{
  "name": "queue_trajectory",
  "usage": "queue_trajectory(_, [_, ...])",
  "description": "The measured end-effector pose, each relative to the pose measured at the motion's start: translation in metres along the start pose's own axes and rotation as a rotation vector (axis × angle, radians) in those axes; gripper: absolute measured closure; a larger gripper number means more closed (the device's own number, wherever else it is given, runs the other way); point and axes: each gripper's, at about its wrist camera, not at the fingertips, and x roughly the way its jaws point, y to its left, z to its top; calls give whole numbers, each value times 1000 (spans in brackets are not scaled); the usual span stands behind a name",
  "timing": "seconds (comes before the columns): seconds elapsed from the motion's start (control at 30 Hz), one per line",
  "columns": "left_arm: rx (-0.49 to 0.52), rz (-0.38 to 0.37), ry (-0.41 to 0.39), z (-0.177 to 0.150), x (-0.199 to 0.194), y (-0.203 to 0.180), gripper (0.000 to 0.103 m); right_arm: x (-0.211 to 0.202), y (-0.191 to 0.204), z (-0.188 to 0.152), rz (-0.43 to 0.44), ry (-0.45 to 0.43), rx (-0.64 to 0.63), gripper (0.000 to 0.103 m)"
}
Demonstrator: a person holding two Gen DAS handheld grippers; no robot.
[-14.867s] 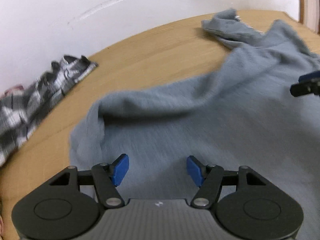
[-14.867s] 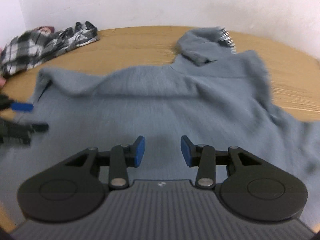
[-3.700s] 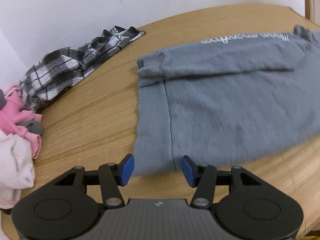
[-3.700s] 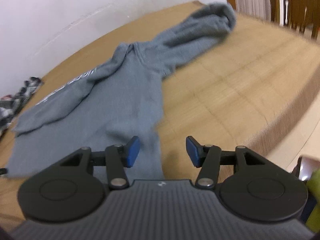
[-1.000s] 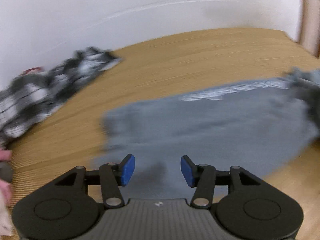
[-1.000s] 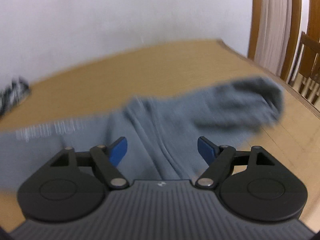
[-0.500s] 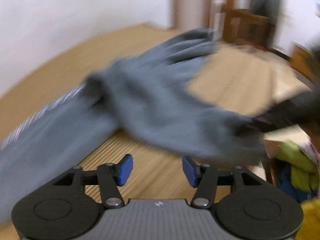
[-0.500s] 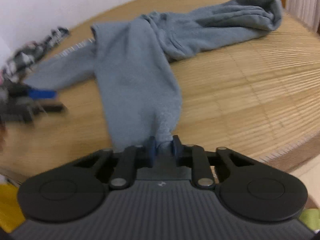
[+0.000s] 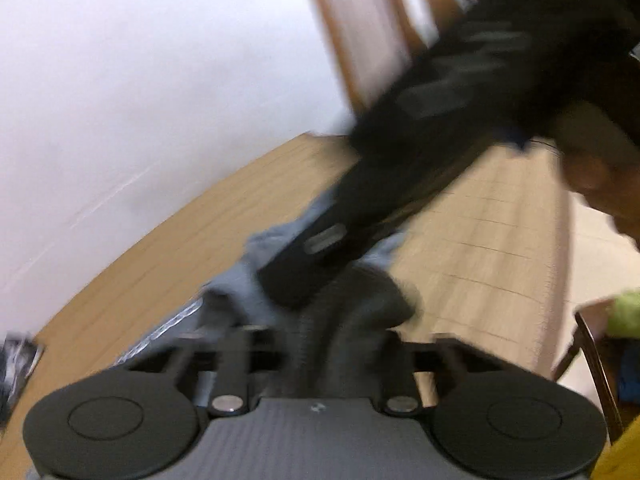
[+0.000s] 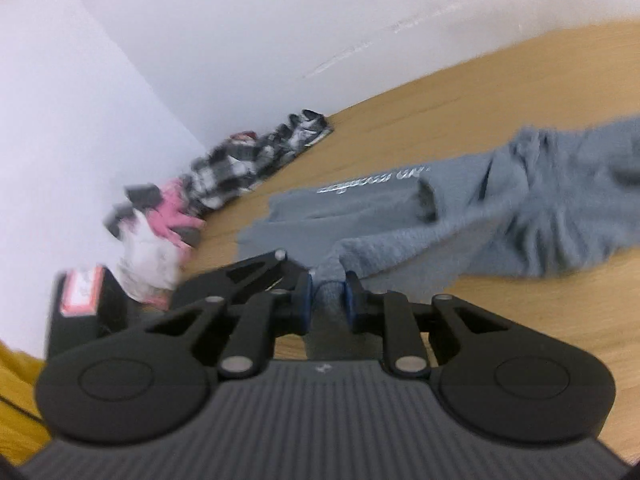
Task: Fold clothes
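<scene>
The grey sweatshirt (image 10: 500,208) lay rumpled on the table (image 10: 540,304), soft, light and floppy, best taken by a cuff or hem; the right hand-held gripper (image 10: 326,298) pinched a sleeve end, the left hand-held gripper (image 9: 320,344) too blurred to judge (white chest lettering unreadable)

Right gripper (image 10: 326,296) now pinches hoodie (image 10: 500,216)

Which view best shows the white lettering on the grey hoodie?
The right wrist view: the lettering runs along a flat stretch of the grey hoodie, though too blurred to read. The left wrist view catches only a smeared strip of it at lower left.
</scene>
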Motion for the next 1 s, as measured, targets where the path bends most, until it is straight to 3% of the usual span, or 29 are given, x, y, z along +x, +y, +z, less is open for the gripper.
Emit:
queue_trajectory(0.07, [-65, 56, 28, 6, 1, 31, 84, -7, -2, 5, -1, -72, 25, 73])
queue_trajectory(0.13, [-100, 131, 29, 17, -1, 65, 84, -24, -12, 6, -32, -208, 77, 54])
queue_trajectory(0.17, [-96, 167, 19, 26, -4, 85, 84, -33, -18, 6, -51, -277, 102, 37])
queue_trajectory(0.2, [-91, 193, 9, 34, -8, 100, 84, -37, -25, 6, -75, -324, 125, 29])
queue_trajectory(0.23, [-79, 214, 3, 46, -10, 117, 84, -35, -34, 5, -101, -333, 147, 30])
queue_trajectory(0.33, [6, 263, -34, 81, -14, 158, 84, 3, -54, 2, -108, -228, 210, 29])
queue_trajectory(0.43, [117, 302, -67, 112, -14, 183, 84, 66, -54, 1, -70, -124, 206, 29])
queue_trajectory(0.6, [274, 285, -131, 131, -22, 192, 83, 175, -49, 22, -78, -60, 235, 31])
queue_trajectory(0.7, [357, 208, -166, 114, -37, 185, 82, 206, -64, 35, -231, -144, 293, 32])
queue_trajectory(0.8, [440, 131, -156, 71, -41, 175, 80, 209, -84, 30, -245, -222, 455, 32])
queue_trajectory(0.93, [540, 133, 5, -16, -16, 179, 79, 207, -91, 7, -205, -286, 556, 33])
queue_trajectory(1.0, [499, 115, 93, -48, 5, 192, 79, 204, -88, 1, -191, -285, 584, 33])
